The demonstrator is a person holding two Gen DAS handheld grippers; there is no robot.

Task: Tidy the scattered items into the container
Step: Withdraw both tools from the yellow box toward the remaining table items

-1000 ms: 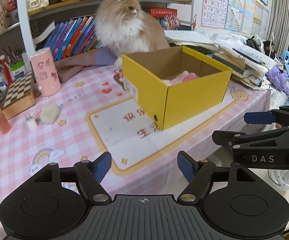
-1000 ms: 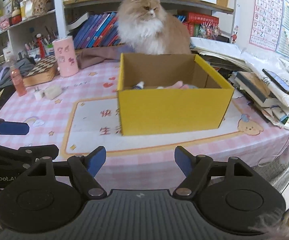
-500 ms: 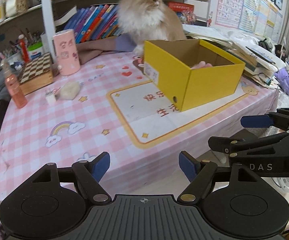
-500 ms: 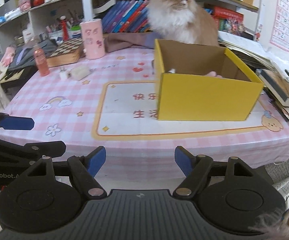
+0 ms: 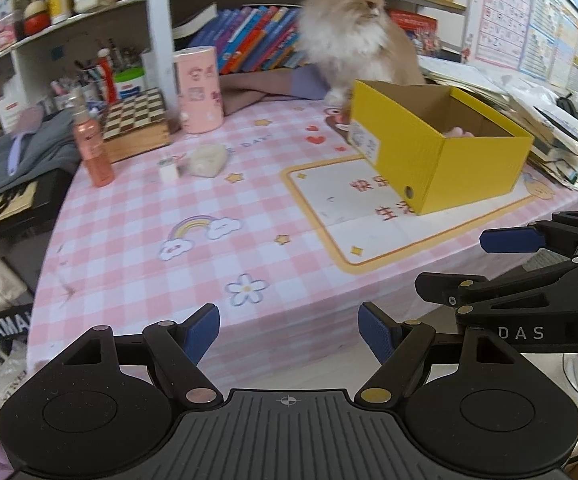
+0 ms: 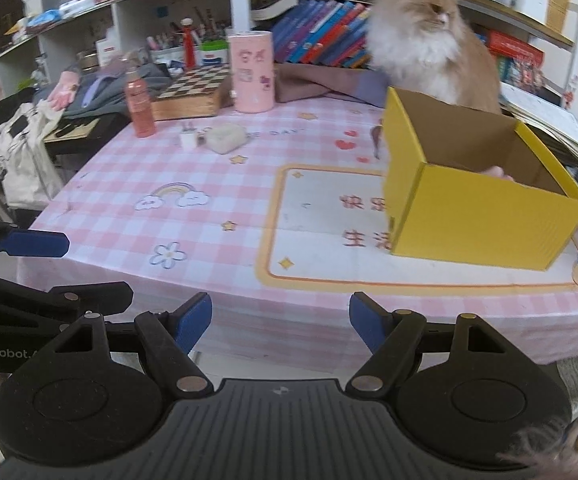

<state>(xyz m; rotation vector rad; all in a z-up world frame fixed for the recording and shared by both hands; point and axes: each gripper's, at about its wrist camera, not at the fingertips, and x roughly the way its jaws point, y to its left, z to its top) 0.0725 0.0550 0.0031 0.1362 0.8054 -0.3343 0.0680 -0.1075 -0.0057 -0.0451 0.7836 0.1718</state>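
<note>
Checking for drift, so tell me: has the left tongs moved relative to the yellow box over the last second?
Yes. In its own view the yellow box slid rightward and further away, so the left tongs swung leftward and back from it.

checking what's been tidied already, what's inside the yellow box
Inside the yellow box, only a bit of something pink shows above the near wall, against bare cardboard. The box walls hide the floor and anything else in it.

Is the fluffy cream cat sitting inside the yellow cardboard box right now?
No, the fluffy cream cat sits on the table behind the yellow cardboard box, outside its walls.
</note>
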